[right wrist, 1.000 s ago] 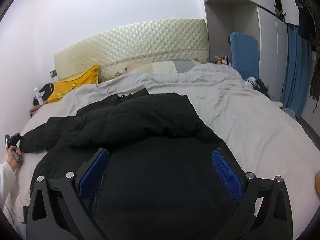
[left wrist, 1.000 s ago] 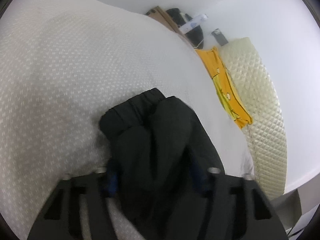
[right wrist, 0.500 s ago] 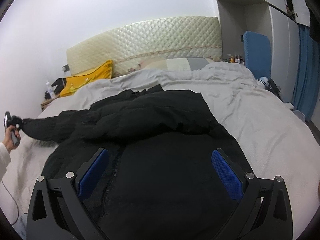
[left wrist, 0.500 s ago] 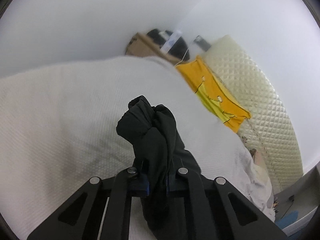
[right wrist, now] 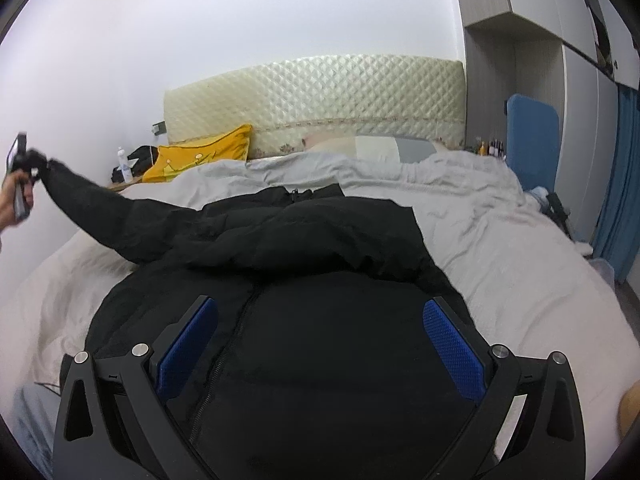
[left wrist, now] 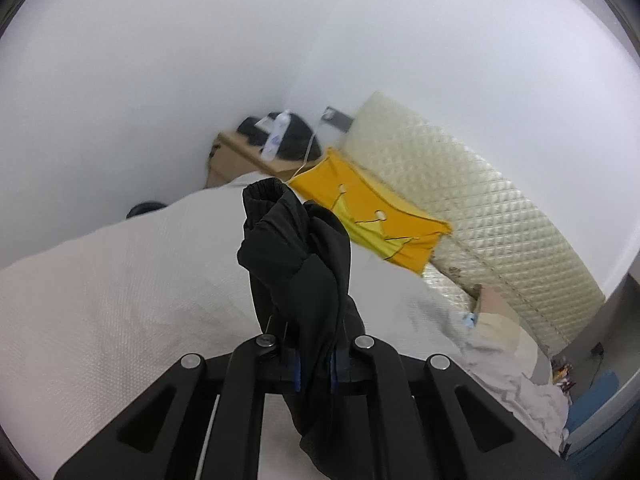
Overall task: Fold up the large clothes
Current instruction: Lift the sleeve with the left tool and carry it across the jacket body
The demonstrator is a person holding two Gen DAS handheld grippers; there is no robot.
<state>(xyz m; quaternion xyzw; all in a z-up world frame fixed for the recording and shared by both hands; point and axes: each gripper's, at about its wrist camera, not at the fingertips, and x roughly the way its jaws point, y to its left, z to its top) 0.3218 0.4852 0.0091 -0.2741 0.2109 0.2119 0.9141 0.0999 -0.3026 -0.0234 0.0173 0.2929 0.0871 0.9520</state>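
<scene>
The black jacket (right wrist: 320, 320) lies on the bed (right wrist: 520, 264), its hem hidden beneath the spread-fingered right gripper (right wrist: 320, 344), its sleeve (left wrist: 296, 248) pinched by the left gripper (left wrist: 314, 364), apparently raised before the yellow pillow (left wrist: 380, 224).

A wide bed (right wrist: 540, 280) covered in a pale, finely textured bedspread (left wrist: 120, 300) carries everything. A black padded jacket (right wrist: 320, 280) lies spread across its middle, front up with the zip showing, one sleeve (right wrist: 100, 204) lifted off the bed to the left. At the head end a rumpled grey-white duvet (right wrist: 400, 176) is bunched up, with a pillow (right wrist: 380, 146) behind it. A yellow cushion (right wrist: 200, 158) leans against the quilted cream headboard (right wrist: 320, 96).
</scene>
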